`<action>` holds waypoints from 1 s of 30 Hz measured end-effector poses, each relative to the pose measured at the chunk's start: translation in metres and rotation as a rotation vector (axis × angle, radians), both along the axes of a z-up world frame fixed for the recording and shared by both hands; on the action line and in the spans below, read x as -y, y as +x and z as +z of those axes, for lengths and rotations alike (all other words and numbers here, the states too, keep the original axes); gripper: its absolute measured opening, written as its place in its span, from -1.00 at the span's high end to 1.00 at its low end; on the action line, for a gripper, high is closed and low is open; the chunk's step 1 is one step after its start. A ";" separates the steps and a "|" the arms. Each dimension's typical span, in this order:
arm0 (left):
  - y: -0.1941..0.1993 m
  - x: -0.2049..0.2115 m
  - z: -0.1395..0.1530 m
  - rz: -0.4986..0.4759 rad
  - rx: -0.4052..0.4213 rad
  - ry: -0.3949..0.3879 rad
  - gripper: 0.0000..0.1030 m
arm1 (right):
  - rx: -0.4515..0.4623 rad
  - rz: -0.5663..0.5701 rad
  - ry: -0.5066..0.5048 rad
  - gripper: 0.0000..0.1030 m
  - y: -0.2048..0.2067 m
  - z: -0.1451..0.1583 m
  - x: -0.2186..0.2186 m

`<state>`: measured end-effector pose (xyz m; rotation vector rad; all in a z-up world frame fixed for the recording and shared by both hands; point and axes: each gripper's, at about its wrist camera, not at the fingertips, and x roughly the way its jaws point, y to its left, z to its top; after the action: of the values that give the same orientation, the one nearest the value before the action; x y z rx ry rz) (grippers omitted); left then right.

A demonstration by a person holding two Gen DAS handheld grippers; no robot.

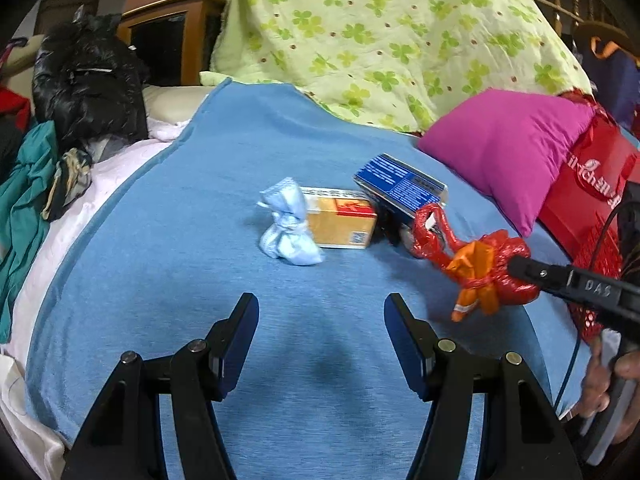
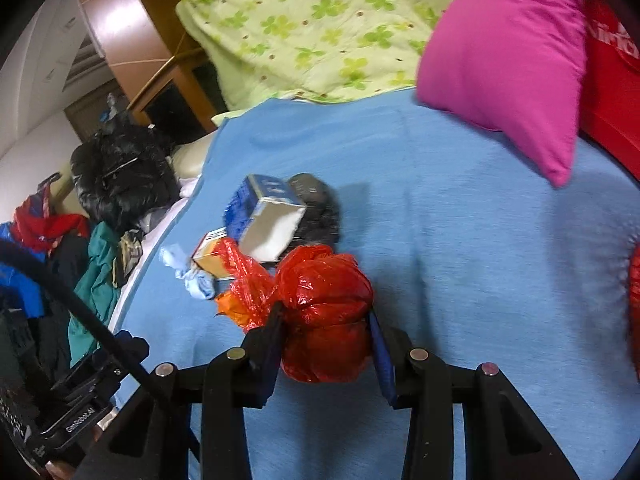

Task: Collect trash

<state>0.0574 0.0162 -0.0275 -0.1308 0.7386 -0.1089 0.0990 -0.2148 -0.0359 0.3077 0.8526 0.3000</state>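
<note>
A knotted red plastic bag (image 2: 324, 312) of trash sits clamped between the two fingers of the right gripper (image 2: 326, 344), whose pads press into its sides; it is over the right part of the blue blanket (image 2: 460, 240), but whether it is lifted or touching the cloth cannot be told. An orange scrap (image 1: 474, 276) is tied in with its loose twisted neck. Just beyond it, toward the middle of the blanket, lie the other pieces: a blue carton (image 1: 400, 186) tilted with its open end showing in the right wrist view, a yellow box (image 1: 340, 216) lying flat beside it, a small knotted pale-blue bundle (image 1: 290, 226) touching the yellow box, and something black (image 2: 318, 208) behind the carton. The left gripper (image 1: 320, 336) hovers over bare blanket near its front edge, fingers apart with nothing between them. A magenta pillow (image 1: 508, 148) rests at the blanket's right edge, a green clover-print quilt (image 1: 380, 32) along the far edge, and a black jacket (image 1: 88, 84) beyond the left edge.
</note>
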 end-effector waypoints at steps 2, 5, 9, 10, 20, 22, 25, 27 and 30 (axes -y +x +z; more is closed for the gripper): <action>0.000 0.006 0.000 -0.011 -0.001 0.008 -0.28 | -0.019 0.013 0.048 0.18 -0.003 0.000 0.010; 0.000 0.015 -0.002 -0.029 -0.003 0.016 -0.28 | -0.036 0.066 0.114 0.18 -0.010 0.001 0.021; 0.001 0.025 -0.003 -0.045 -0.009 0.031 -0.28 | 0.026 0.125 0.125 0.18 -0.024 0.012 0.024; 0.002 0.027 -0.004 -0.048 -0.011 0.035 -0.28 | 0.048 0.126 0.115 0.18 -0.027 0.015 0.026; 0.003 0.043 -0.009 -0.074 -0.026 0.070 -0.28 | 0.179 0.065 -0.249 0.18 -0.049 0.025 0.014; 0.003 0.045 -0.009 -0.079 -0.027 0.075 -0.28 | 0.173 0.126 -0.218 0.18 -0.052 0.023 0.008; 0.003 0.047 -0.009 -0.084 -0.025 0.077 -0.28 | 0.176 0.151 -0.118 0.18 -0.053 0.026 0.014; 0.002 0.047 -0.009 -0.088 -0.023 0.079 -0.28 | 0.195 0.111 -0.166 0.18 -0.053 0.028 0.015; 0.002 0.047 -0.010 -0.091 -0.024 0.084 -0.28 | 0.126 0.098 -0.140 0.18 -0.045 0.018 0.019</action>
<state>0.0593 -0.0311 -0.0376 -0.0188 0.7719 -0.1632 0.0543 -0.2333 -0.0179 0.1157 0.7613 0.3452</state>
